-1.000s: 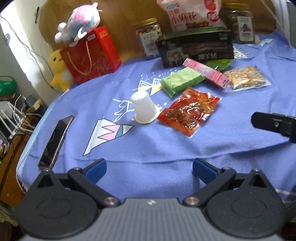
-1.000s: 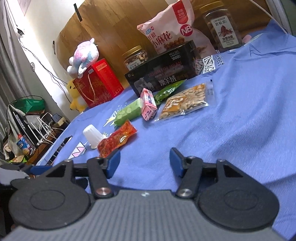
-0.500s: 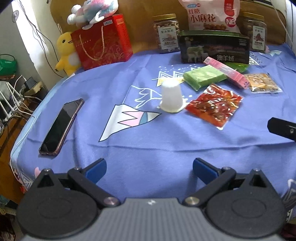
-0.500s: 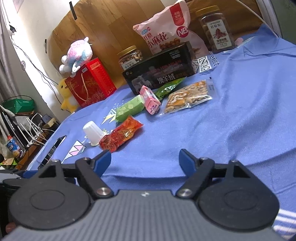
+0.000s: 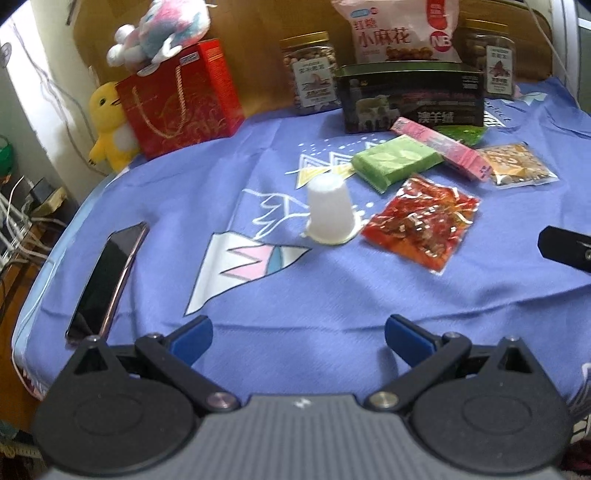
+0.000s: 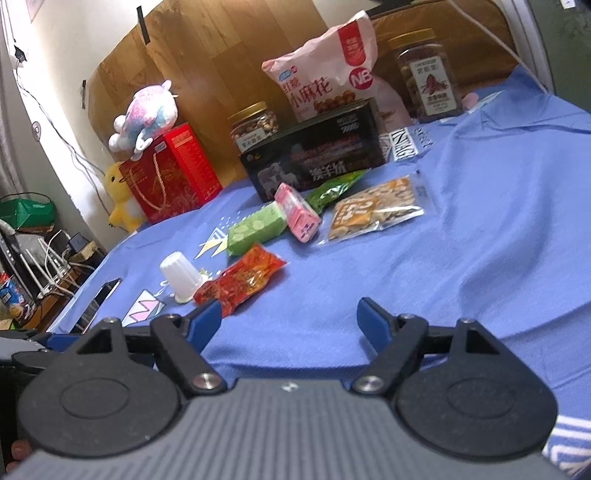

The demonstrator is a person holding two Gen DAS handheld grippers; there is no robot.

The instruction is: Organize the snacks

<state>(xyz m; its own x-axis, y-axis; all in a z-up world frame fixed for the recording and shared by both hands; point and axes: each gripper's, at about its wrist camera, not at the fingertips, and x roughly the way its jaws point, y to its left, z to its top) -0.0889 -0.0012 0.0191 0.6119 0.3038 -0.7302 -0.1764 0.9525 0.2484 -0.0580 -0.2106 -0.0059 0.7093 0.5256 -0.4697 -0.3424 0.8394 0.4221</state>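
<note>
A: Blue cloth point(image 5: 332, 295) is covering the whole table, and the snacks are lying in a loose cluster toward the upper right of the left wrist view.

B: Which ones?

A: A red packet point(image 5: 421, 229) is lying flat right of centre, just beside an upturned white cup point(image 5: 330, 214). Above them a green pack point(image 5: 397, 160) and a pink box point(image 5: 441, 147) are sitting side by side, with a clear bag of nuts point(image 5: 517, 166) at the right end. Behind, a dark box point(image 5: 412, 98) is standing in front of a pink bag point(image 5: 400, 31) and two jars point(image 5: 312, 74).

B: And the grippers?

A: The left gripper point(image 5: 297, 334) is hovering at the bottom of its frame, fingers spread wide, pinching nothing. The right gripper point(image 6: 290, 319) is showing the same: blue fingertips point(image 6: 205, 319) spread apart over bare cloth. A phone point(image 5: 107, 280) is lying at the lower left, well apart from the snacks.
</note>
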